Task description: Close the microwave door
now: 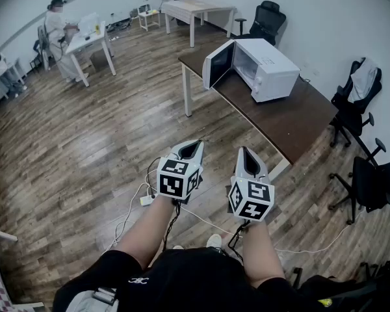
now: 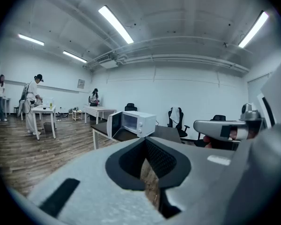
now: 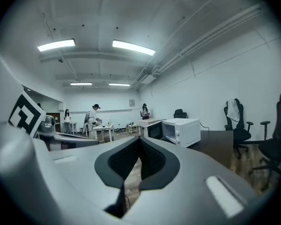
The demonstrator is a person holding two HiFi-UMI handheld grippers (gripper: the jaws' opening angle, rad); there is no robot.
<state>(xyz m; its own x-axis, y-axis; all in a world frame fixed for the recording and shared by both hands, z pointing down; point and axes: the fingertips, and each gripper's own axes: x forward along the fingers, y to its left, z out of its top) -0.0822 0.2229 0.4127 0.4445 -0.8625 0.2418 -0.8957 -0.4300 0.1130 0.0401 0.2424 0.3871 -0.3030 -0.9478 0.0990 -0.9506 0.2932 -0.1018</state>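
Observation:
A white microwave (image 1: 263,69) stands on a dark brown table (image 1: 292,119) well ahead of me, its door (image 1: 218,64) swung open to the left. It also shows small in the left gripper view as the microwave (image 2: 133,123) and in the right gripper view as the microwave (image 3: 178,131). My left gripper (image 1: 190,149) and right gripper (image 1: 248,158) hang side by side over the wooden floor, short of the table. Both are shut with nothing between their jaws.
Black office chairs (image 1: 361,103) stand right of the table, another chair (image 1: 268,19) behind it. White desks (image 1: 88,44) with people sit at the far left, a light table (image 1: 198,8) at the back. A cable with a power strip (image 1: 146,200) lies on the floor.

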